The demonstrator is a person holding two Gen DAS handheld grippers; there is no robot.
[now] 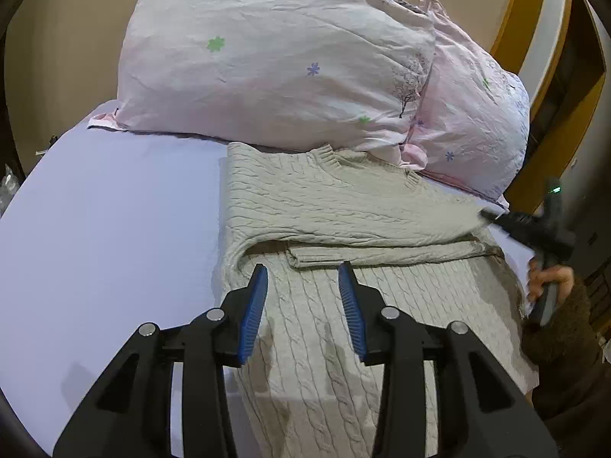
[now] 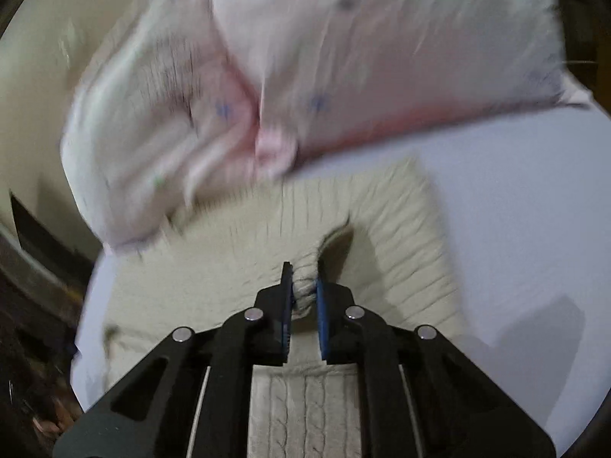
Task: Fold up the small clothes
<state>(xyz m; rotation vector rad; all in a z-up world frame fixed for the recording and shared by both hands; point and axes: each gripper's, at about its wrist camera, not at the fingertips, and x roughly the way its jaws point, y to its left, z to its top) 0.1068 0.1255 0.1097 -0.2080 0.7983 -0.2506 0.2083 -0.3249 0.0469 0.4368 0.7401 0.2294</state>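
Note:
A cream cable-knit sweater (image 1: 328, 206) lies on a pale lavender bed sheet (image 1: 107, 221), its collar toward the pillows and a sleeve folded across its middle. My left gripper (image 1: 303, 271) is open and empty, just above the sweater's lower body. My right gripper (image 2: 303, 282) is shut on a bunched fold of the sweater (image 2: 404, 221); this view is motion-blurred. The right gripper also shows in the left wrist view (image 1: 492, 217) at the sweater's right edge, held by a hand.
Two pink floral pillows (image 1: 275, 57) (image 1: 473, 133) rest at the head of the bed, touching the sweater's collar. They also show in the right wrist view (image 2: 343, 57). A wooden door frame (image 1: 515, 11) stands at the right. Bare sheet lies left of the sweater.

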